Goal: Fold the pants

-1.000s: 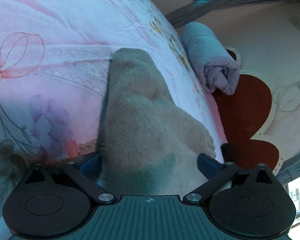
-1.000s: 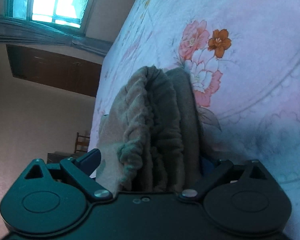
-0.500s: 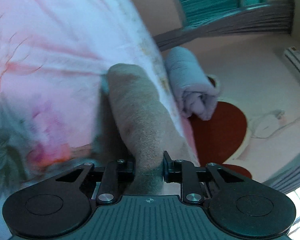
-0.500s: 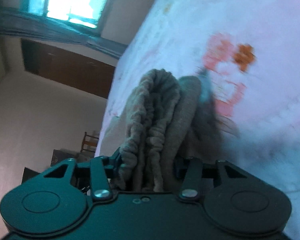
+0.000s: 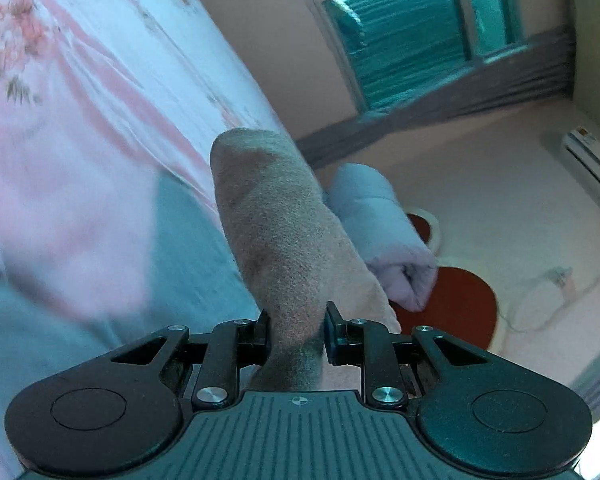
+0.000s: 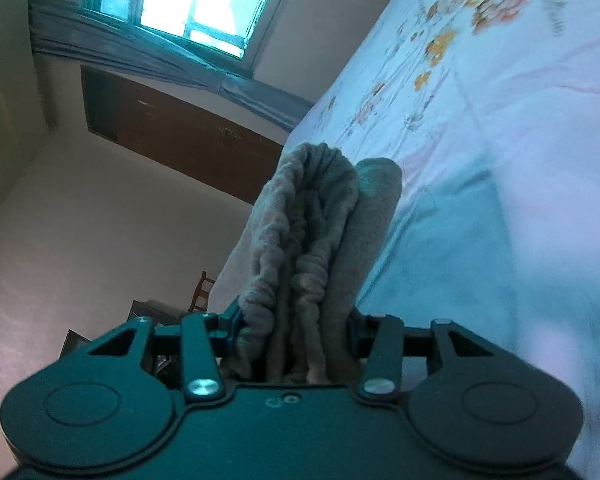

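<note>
pants [image 5: 276,240] of fuzzy grey-beige cloth are pinched at two places above a bed [image 5: 80,168] covered in a pale pink and white floral sheet. left gripper [image 5: 296,332] has its fingers [image 5: 265,330] drawn in tight on a narrow fold of the cloth, which stands up from between them in a rounded ridge and hides part of the sheet behind it. right gripper [image 6: 296,334] has its fingers [image 6: 234,326] squeezed on a thicker bunch — the gathered, ruffled waistband of the pants [image 6: 316,248], with a smoother flat layer pressed against its right side. in both wrist views the cloth fills the gap between the fingers completely.

beyond the bed's edge in the left view a rolled pale lilac blanket [image 5: 380,236] lies beside the mattress, near a red-brown headboard [image 5: 452,304] with a scalloped outline. an air conditioner [image 5: 592,160] is mounted on the wall — and a window [image 5: 412,28] with a teal tint sits above a grey curtain. in the right view a bright window [image 6: 204,4], a dark wooden door [image 6: 172,132] and a wooden chair [image 6: 202,292] show past the bed.
</note>
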{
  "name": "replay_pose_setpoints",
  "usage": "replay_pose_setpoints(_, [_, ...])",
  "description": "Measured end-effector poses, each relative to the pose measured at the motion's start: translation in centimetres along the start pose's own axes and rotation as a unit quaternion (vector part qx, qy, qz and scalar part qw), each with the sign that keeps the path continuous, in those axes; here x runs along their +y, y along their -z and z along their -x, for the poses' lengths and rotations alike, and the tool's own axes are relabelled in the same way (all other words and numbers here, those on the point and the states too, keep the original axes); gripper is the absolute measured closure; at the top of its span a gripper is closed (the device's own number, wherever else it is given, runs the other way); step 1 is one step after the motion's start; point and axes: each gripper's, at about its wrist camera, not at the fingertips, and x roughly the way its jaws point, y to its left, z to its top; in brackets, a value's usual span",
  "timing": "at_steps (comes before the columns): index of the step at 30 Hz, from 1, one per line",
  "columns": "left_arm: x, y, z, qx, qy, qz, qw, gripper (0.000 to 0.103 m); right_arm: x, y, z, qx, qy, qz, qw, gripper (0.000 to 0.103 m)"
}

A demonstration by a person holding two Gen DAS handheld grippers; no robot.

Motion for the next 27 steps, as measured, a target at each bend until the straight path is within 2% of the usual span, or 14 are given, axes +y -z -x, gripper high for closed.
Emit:
replay_pose_setpoints(5, [3.1,-4.2,-5.0,0.009,-0.022,-0.01,0.9997,0.079,-3.4,-4.0,-5.1,0.002,0.003,-0.01,1.0,0.065])
replay_pose_setpoints(7, [4.5,-4.8,-6.8,0.011,-0.026,-0.009,0.9996,0.079,-5.3,-5.0,-6.2,-0.001,0.006,-0.021,1.0,0.063])
replay_pose_setpoints(9, [6.7,-5.1,-7.9,0.016,-0.009,0.003,0.9998,0.072,-8.0,-5.3,-7.2,0.005,0.031,-0.044,0.999,0.059])
replay_pose_setpoints(12, [7.9,-4.5,-8.7,0.005,0.026,0.006,0.9996,0.064,-9.4,-4.6,-7.0,0.002,-0.001,-0.049,0.999,0.055])
replay_pose_setpoints(14, [7.4,-4.3,-8.1,-0.003,0.017,0.006,0.9998,0.048,-9.1,-4.4,-6.4,0.012,0.001,-0.044,0.999,0.053])
replay_pose_setpoints(16, [5.7,-4.2,-6.1,-0.018,0.006,-0.017,0.9997,0.006,-8.0,-4.5,-4.9,0.01,0.029,-0.027,0.999,0.042])
replay_pose_setpoints(17, [4.6,-4.1,-4.9,-0.031,-0.017,-0.034,0.9988,0.0,-7.2,-4.5,-3.5,-0.006,0.046,-0.014,0.999,0.028])
replay_pose_setpoints(18, [3.3,-3.8,-3.3,-0.052,-0.042,-0.054,0.9963,0.0,-6.2,-4.4,-1.8,-0.032,0.067,0.001,0.997,0.014])
replay_pose_setpoints(19, [2.6,-3.7,-1.9,-0.06,-0.054,-0.069,0.9943,0.0,-5.3,-4.1,-0.5,-0.053,0.087,0.013,0.995,0.009])
replay_pose_setpoints(20, [1.4,-3.3,-0.8,-0.067,-0.071,-0.089,0.9913,0.0,-3.9,-3.7,0.8,-0.07,0.109,0.031,0.991,0.008])
replay_pose_setpoints(21, [0.5,-3.2,-0.2,-0.069,-0.087,-0.108,0.9879,0.0,-2.9,-3.5,1.2,-0.074,0.112,0.046,0.99,0.008])
replay_pose_setpoints(23, [-0.8,-2.0,0.6,-0.061,-0.131,-0.148,0.9783,0.0,-0.4,-2.3,1.2,-0.068,0.123,0.089,0.986,0.009])
replay_pose_setpoints(26, [-2.2,0.9,0.0,-0.038,-0.204,-0.208,0.9559,0.0,1.9,0.5,-1.3,-0.041,0.165,0.151,0.974,0.009])
replay_pose_setpoints(27, [-2.5,1.7,-1.0,-0.026,-0.236,-0.231,0.9434,0.0,2.1,1.4,-2.3,-0.026,0.189,0.172,0.967,0.009])
